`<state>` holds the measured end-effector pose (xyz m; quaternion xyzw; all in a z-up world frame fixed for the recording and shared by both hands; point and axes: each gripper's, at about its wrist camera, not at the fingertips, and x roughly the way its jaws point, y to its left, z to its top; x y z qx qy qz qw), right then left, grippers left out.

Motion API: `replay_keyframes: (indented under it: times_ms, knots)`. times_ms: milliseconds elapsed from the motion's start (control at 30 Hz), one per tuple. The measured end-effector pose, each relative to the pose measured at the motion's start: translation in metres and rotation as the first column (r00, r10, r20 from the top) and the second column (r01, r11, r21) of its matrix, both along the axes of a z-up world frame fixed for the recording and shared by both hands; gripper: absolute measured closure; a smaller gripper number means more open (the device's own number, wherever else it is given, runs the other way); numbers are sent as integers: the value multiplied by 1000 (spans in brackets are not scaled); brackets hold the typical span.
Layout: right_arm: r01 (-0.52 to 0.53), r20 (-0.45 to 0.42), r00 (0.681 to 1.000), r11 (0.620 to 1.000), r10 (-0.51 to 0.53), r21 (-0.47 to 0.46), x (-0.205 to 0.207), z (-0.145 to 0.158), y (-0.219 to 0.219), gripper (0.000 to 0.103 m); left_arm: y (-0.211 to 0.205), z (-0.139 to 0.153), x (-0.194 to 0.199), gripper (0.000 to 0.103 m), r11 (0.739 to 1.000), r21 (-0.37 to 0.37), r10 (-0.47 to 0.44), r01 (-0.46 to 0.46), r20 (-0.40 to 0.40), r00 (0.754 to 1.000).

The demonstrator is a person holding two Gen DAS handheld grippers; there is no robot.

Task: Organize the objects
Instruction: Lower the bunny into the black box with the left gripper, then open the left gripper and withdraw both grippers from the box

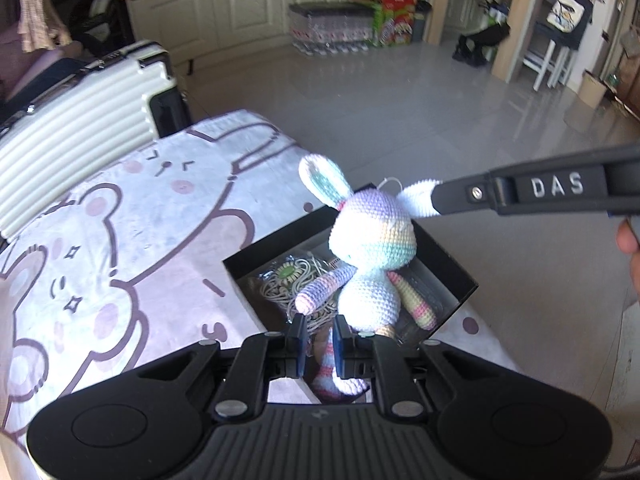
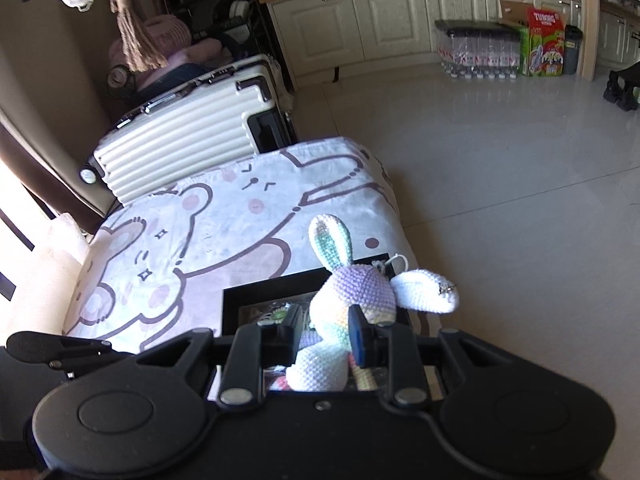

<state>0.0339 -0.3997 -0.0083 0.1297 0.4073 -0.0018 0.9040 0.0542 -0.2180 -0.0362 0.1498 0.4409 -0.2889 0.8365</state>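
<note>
**Ana:** Left wrist view first: the crochet bunny [image 1: 370, 256] is hanging upright over the open black box [image 1: 448, 256], which is sitting on the cartoon-print blanket [image 1: 132, 216]. I'd say it is being lowered in, so the sensible thing is to bring it down straight and fold the limbs inside the walls.

**Ben:** And the left gripper [image 1: 320, 340]?

**Ana:** Its fingers are standing only narrowly apart, with one striped leg of the bunny passing between them. Whether the pads are actually pressing the leg, I cannot tell. The other tool is coming in from the right, its black finger [image 1: 460, 196] lying against the bunny's white ear.

**Ben:** Right wrist view, then?

**Ana:** The right gripper [image 2: 326, 336] is spread moderately wide, and the bunny's [image 2: 352, 304] head and body are sitting between its fingers; the blue pad [image 2: 362, 340] looks to be touching the head. A tangle of cable [image 1: 288, 280] is already lying in the box (the left view shows it best), so the bunny should be settling beside or on top of it. The box [image 2: 236, 300] is near the blanket's [image 2: 224, 224] floor-side edge, so pushing sideways is risking a slide.
</note>
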Motion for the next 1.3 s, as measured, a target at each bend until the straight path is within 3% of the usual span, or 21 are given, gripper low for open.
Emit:
replay_keyframes:
  times_ms: [67,333,500,800,1000,1300]
  knots:
    - [2,14,1000,1000,-2,-9,-9,7,3,76,6,8,-6,87,1000,-12,23,-22,12,1000]
    - [32,55,998,997,-28,-77,-46,33,15,71,29,35,-26,61,991,-73,111,-108,32,993]
    - [47,54,998,992,-41,-113,-67,37,17,55,38,48,-36,40,985,-98,148,-142,58,987]
    - [84,46,996,979,-76,-185,-87,38,20,24,51,46,-39,22,975,-64,219,-214,81,972]
    - [102,31,995,970,-98,-222,-89,31,18,5,59,46,-37,10,967,-79,249,-243,86,965]
    - [108,5,994,971,-110,-212,-83,25,15,0,64,45,-33,0,959,-74,281,-274,95,955]
